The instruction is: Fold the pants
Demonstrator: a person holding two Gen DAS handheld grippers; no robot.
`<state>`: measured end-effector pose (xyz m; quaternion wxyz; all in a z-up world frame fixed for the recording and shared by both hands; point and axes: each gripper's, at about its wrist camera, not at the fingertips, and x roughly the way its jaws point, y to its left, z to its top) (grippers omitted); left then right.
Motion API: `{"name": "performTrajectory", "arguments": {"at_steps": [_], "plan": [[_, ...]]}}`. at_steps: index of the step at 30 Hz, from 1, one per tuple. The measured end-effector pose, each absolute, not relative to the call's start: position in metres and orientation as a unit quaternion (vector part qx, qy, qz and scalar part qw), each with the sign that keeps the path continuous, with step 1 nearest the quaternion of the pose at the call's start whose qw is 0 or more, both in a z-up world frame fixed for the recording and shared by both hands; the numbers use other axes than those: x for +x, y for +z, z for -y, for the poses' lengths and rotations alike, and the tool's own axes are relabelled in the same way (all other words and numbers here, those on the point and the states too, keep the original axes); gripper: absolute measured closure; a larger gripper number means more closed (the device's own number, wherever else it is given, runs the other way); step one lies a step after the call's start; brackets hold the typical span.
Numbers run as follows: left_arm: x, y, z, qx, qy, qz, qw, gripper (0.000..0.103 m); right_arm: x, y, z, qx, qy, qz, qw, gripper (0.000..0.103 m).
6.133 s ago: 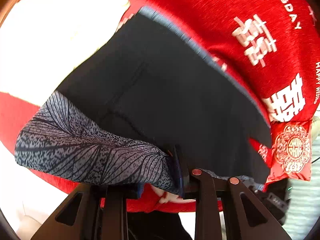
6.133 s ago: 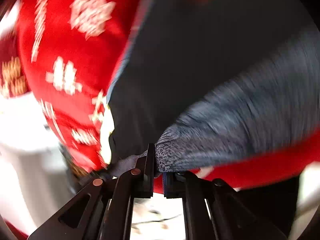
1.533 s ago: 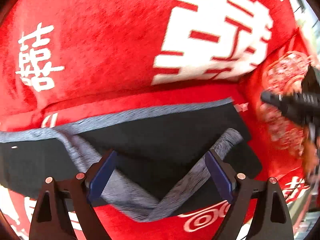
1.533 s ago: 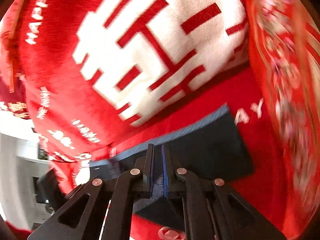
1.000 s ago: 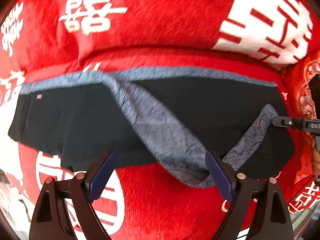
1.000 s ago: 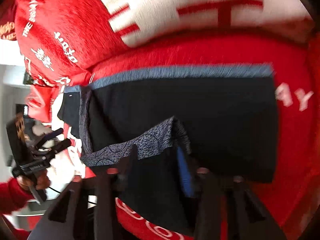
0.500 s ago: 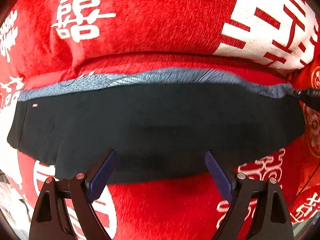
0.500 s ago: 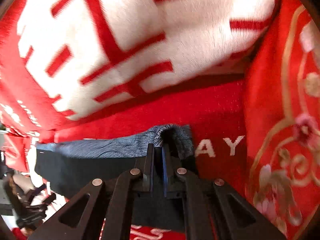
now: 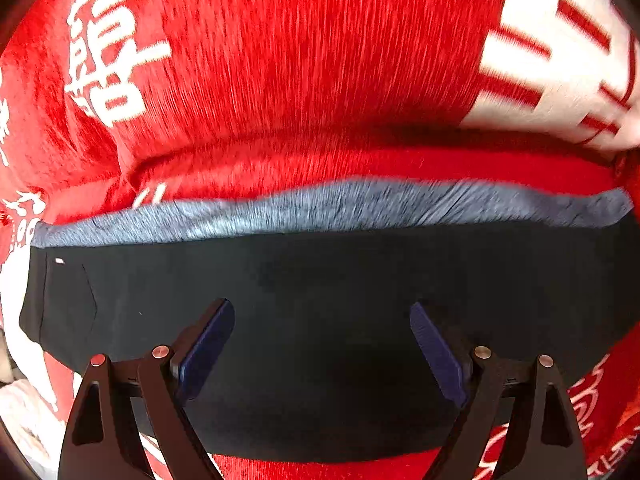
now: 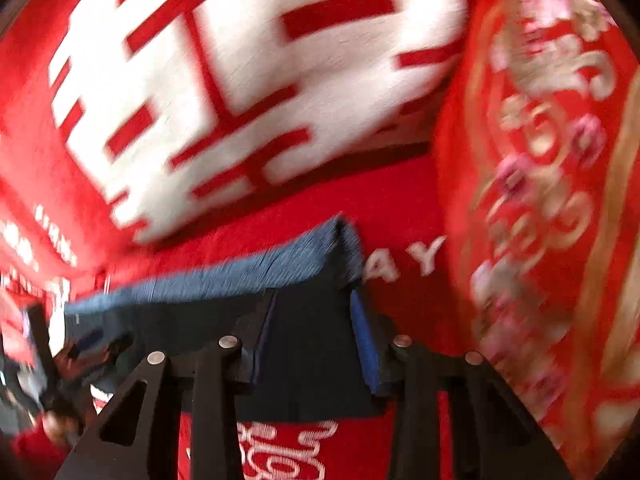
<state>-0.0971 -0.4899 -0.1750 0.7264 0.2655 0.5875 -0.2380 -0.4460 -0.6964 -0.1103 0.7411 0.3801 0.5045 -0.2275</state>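
- We note a red blanket (image 9: 304, 80) with white characters beneath everything.
- The black pants (image 9: 320, 288) lie folded flat on it, grey edge farthest.
- An embroidered red cushion (image 10: 552, 200) borders their right end.
- We find the left gripper (image 9: 322, 348) spread wide, empty.
- The right gripper (image 10: 316, 344) is likewise parted, empty.

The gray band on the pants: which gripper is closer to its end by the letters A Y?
Right. The right gripper is open just below that end of the gray band. The left gripper is open over the middle of the pants, away from either end.

A red blanket (image 9: 304, 80) with white characters; an embroidered red cushion (image 10: 552, 160) beside.
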Motion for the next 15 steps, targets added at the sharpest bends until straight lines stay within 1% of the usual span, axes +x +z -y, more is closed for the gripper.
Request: {"name": "performTrajectory", "arguments": {"at_steps": [2,3,4,5,6,7,8,10,13,14,15], "plan": [[-0.099,-0.189,0.482,0.268,-0.234,-0.597,0.719,0.012,-0.445,-0.126,0.681,0.351,-0.229,-0.538,0.731,0.063],[-0.099,-0.191,0.478,0.261,-0.237,-0.599,0.719,0.010,-0.445,-0.136,0.677,0.340,-0.235,-0.554,0.722,0.066],[-0.098,-0.190,0.473,0.252,-0.235,-0.601,0.721,0.008,-0.450,-0.148,0.676,0.332,-0.240,-0.564,0.717,0.068],[-0.095,-0.190,0.469,0.252,-0.230,-0.607,0.718,0.008,-0.458,-0.154,0.676,0.326,-0.247,-0.556,0.723,0.068],[-0.094,-0.189,0.466,0.252,-0.229,-0.609,0.716,0.008,-0.464,-0.154,0.676,0.316,-0.264,-0.554,0.724,0.064],[-0.092,-0.185,0.460,0.254,-0.225,-0.608,0.718,0.008,-0.470,-0.155,0.679,0.312,-0.289,-0.563,0.709,0.057],[-0.091,-0.183,0.455,0.258,-0.220,-0.605,0.720,0.008,-0.482,-0.155,0.684,0.339,-0.298,-0.556,0.698,0.054],[-0.085,-0.179,0.437,0.262,-0.199,-0.611,0.721,0.008,-0.499,-0.152,0.688,0.388,-0.298,-0.538,0.687,0.054],[-0.073,-0.171,0.405,0.234,-0.173,-0.626,0.724,0.008,-0.511,-0.133,0.671,0.386,-0.286,-0.523,0.705,0.053],[-0.070,-0.168,0.396,0.227,-0.166,-0.628,0.725,0.008,-0.514,-0.128,0.663,0.390,-0.281,-0.520,0.707,0.051],[-0.066,-0.165,0.386,0.221,-0.159,-0.630,0.727,0.008,-0.512,-0.126,0.656,0.392,-0.281,-0.517,0.707,0.046]]}}
